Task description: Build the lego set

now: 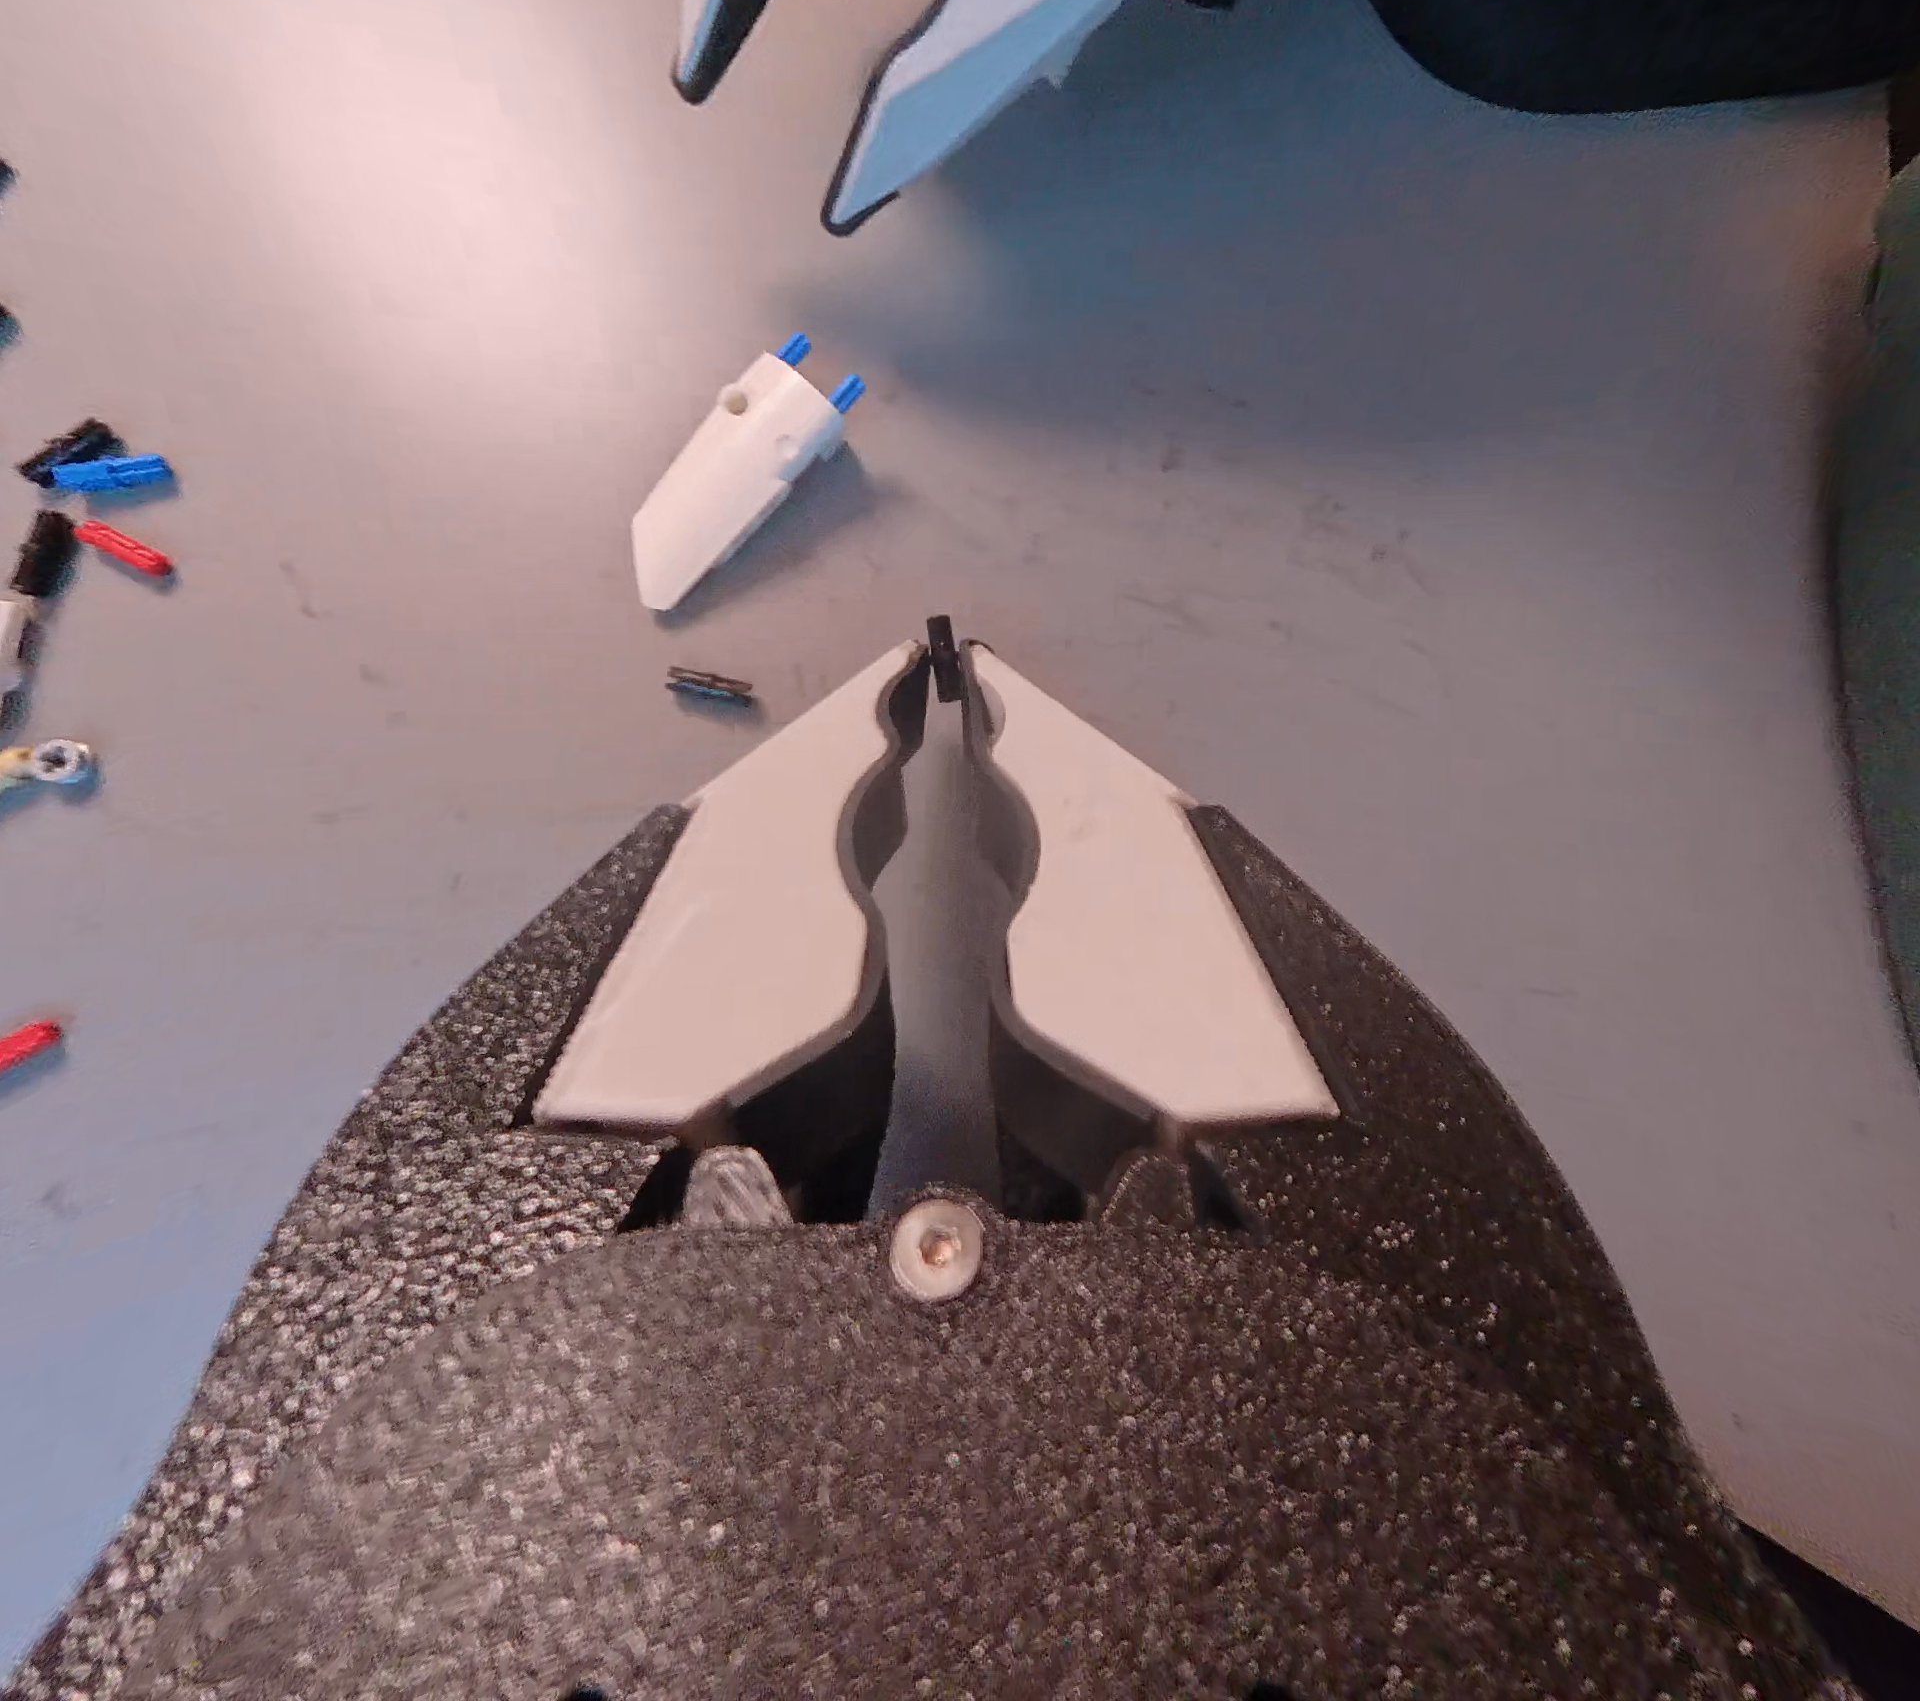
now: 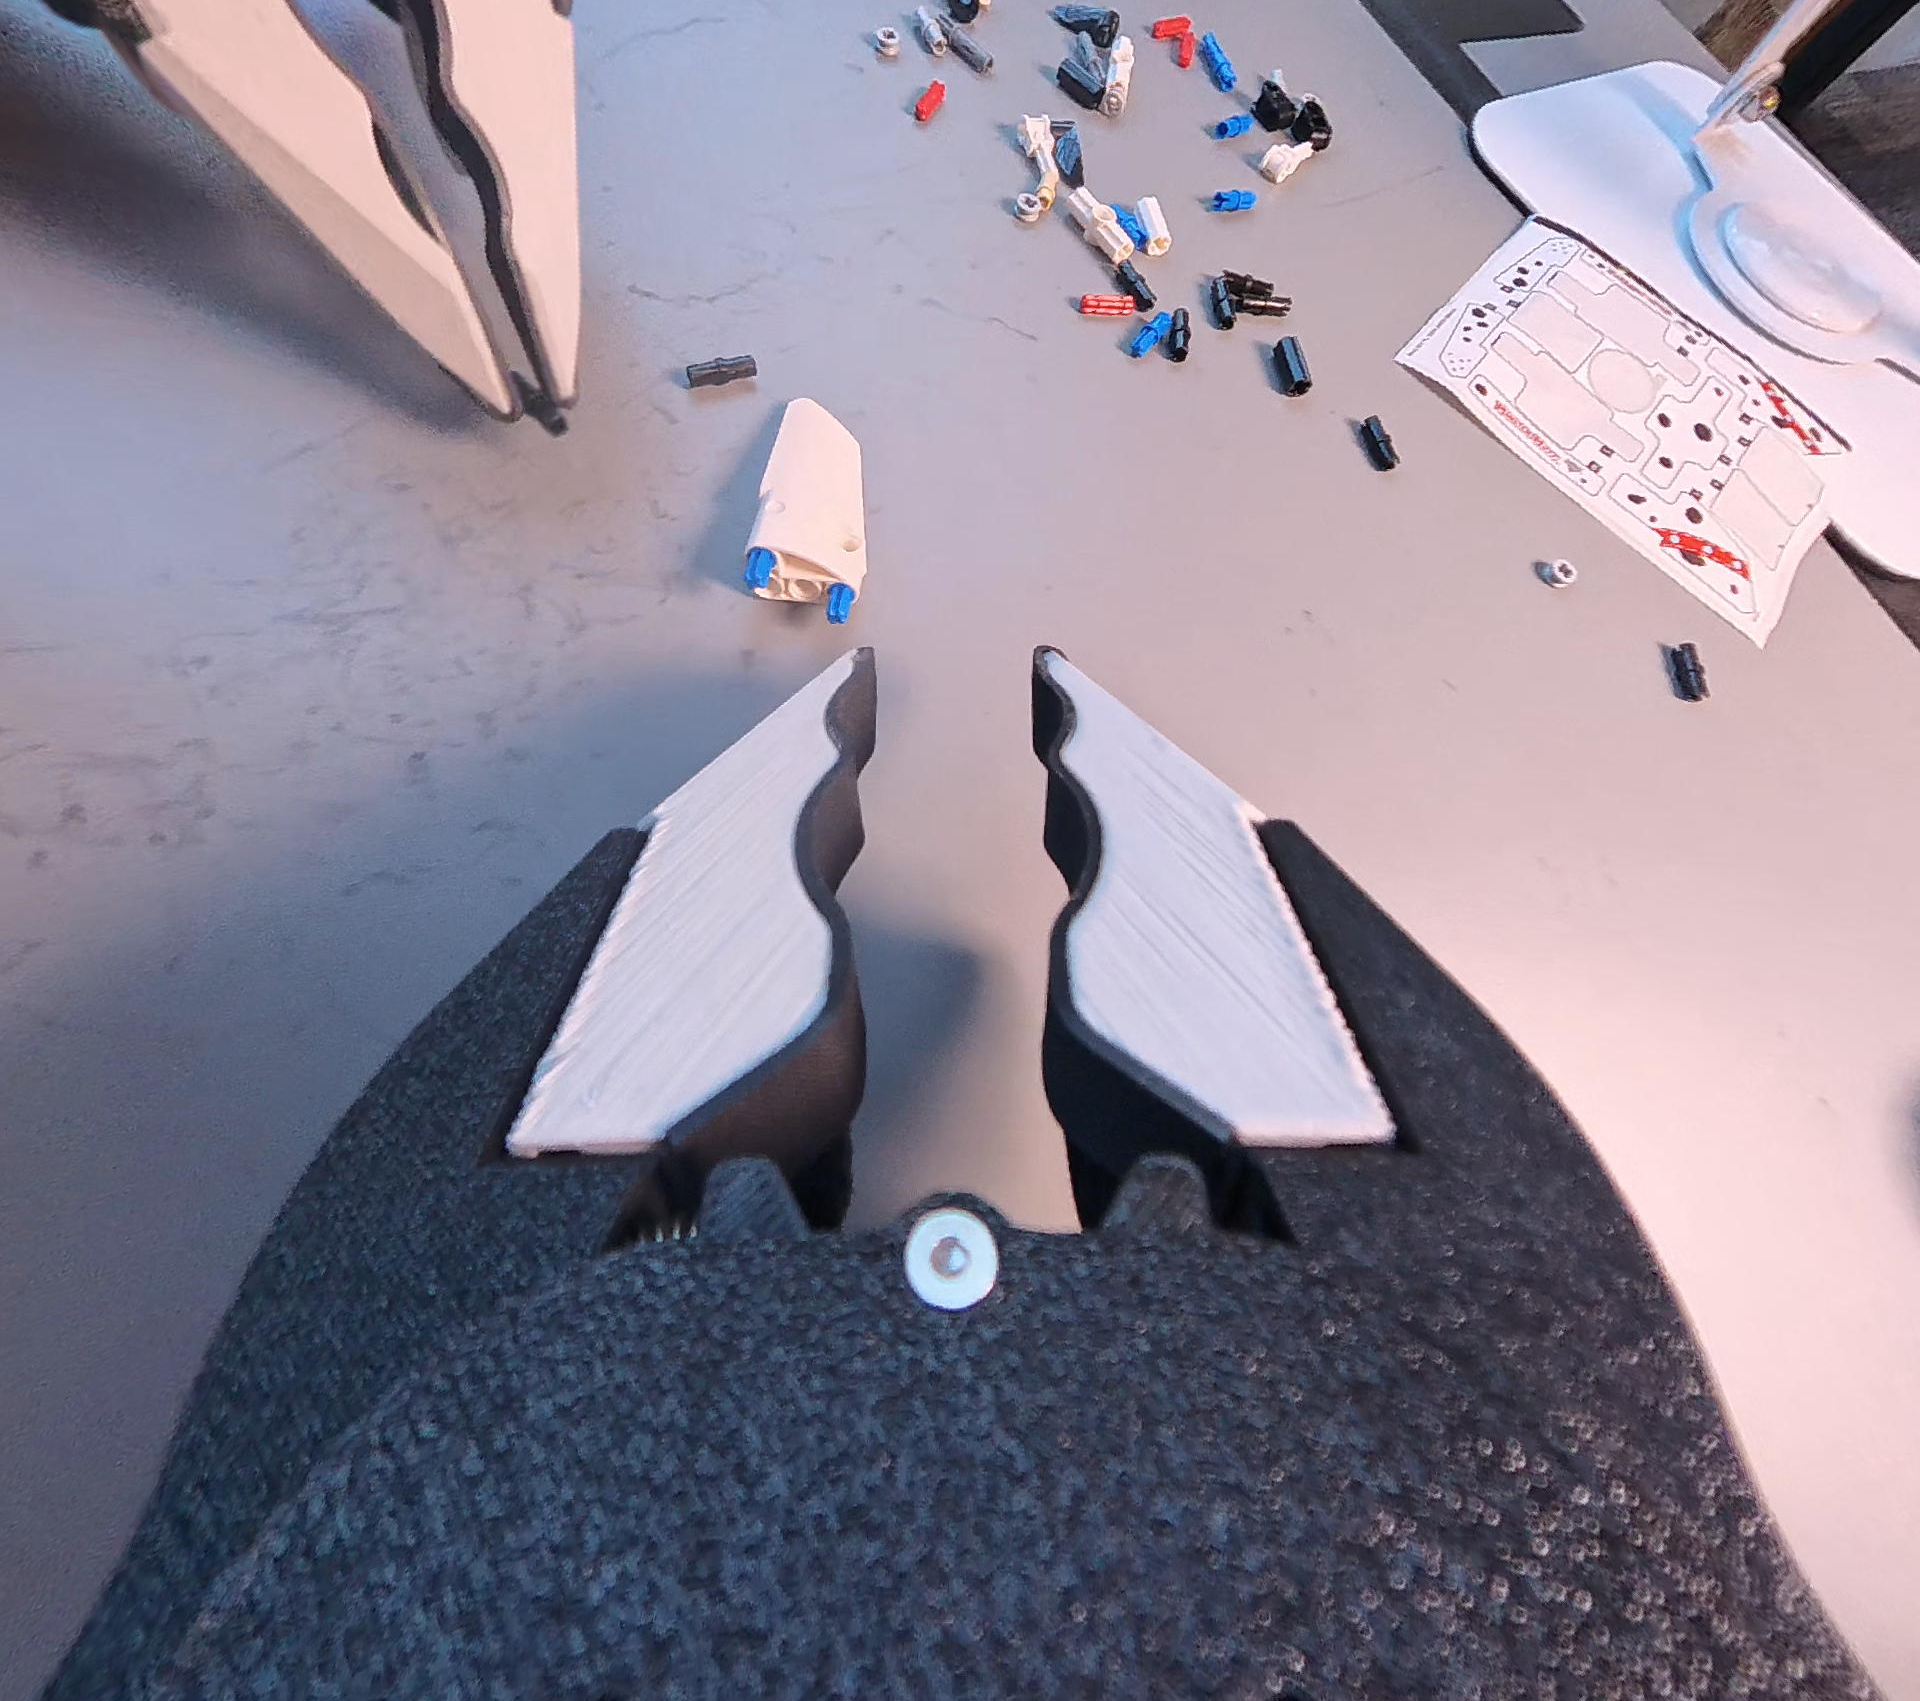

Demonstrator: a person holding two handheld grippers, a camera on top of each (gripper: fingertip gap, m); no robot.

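I had barely begun. My left fingers (image 1: 943,659) were clenched on a small black pin (image 1: 943,672), held just above the table (image 1: 1351,508); my right fingers (image 2: 954,664) were spread wide with nothing between them. The only built piece was a white panel (image 2: 810,498) with two blue pins (image 2: 758,568) pushed into one end, lying between both grippers. One loose black pin (image 2: 720,371) lay near it. Most parts (image 2: 1122,165) sat unsorted farther off, beside the sticker sheet (image 2: 1631,415), so nearly everything remained.
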